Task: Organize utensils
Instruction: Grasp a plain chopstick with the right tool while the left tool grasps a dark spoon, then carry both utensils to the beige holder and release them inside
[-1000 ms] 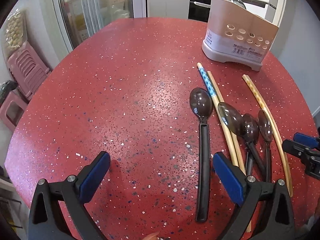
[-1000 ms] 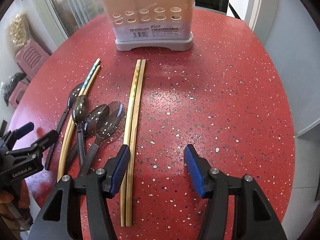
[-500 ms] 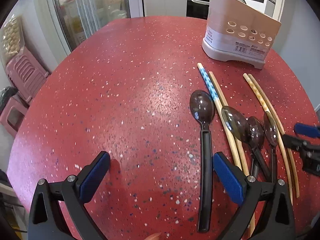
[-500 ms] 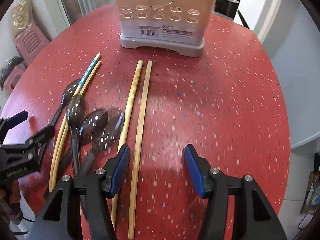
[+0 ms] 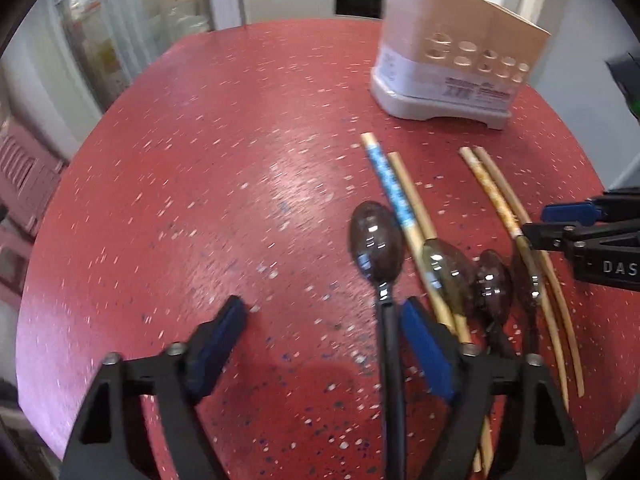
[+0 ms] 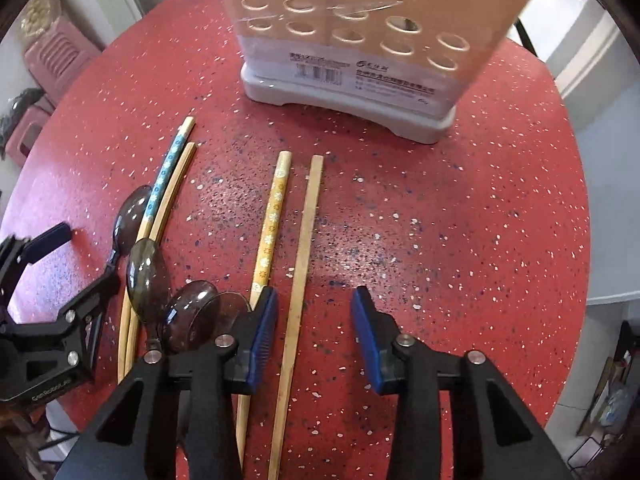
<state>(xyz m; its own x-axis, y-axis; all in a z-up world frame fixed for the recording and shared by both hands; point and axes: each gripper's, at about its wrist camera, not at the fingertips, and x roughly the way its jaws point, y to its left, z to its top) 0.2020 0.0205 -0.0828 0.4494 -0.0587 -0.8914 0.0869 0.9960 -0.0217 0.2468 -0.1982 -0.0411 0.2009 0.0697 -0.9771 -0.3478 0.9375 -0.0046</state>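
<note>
On the red speckled table (image 5: 200,200) lies a dark spoon (image 5: 376,246). Its handle runs between the pads of my left gripper (image 5: 324,344), close to the right pad and untouched; the jaws are closing. Three more dark spoons (image 5: 444,272) overlap the blue-patterned chopstick pair (image 5: 390,184). My right gripper (image 6: 316,340) is closing astride the plain chopstick (image 6: 300,280), with a gap at both pads. The yellow-patterned chopstick (image 6: 272,220) runs under its left finger. The perforated utensil holder (image 6: 352,40) stands just beyond.
The right gripper (image 5: 548,224) reaches in over the yellow chopsticks at the right of the left view. The left gripper (image 6: 80,258) shows at the left of the right view. Pink stools (image 6: 60,52) stand beyond the table's left rim.
Both grippers moved forward toward the holder. The left shifted right, bringing the spoon handle between its pads. The right gripper's jaws narrowed around the plain chopstick, and the yellow pair has spread apart.
</note>
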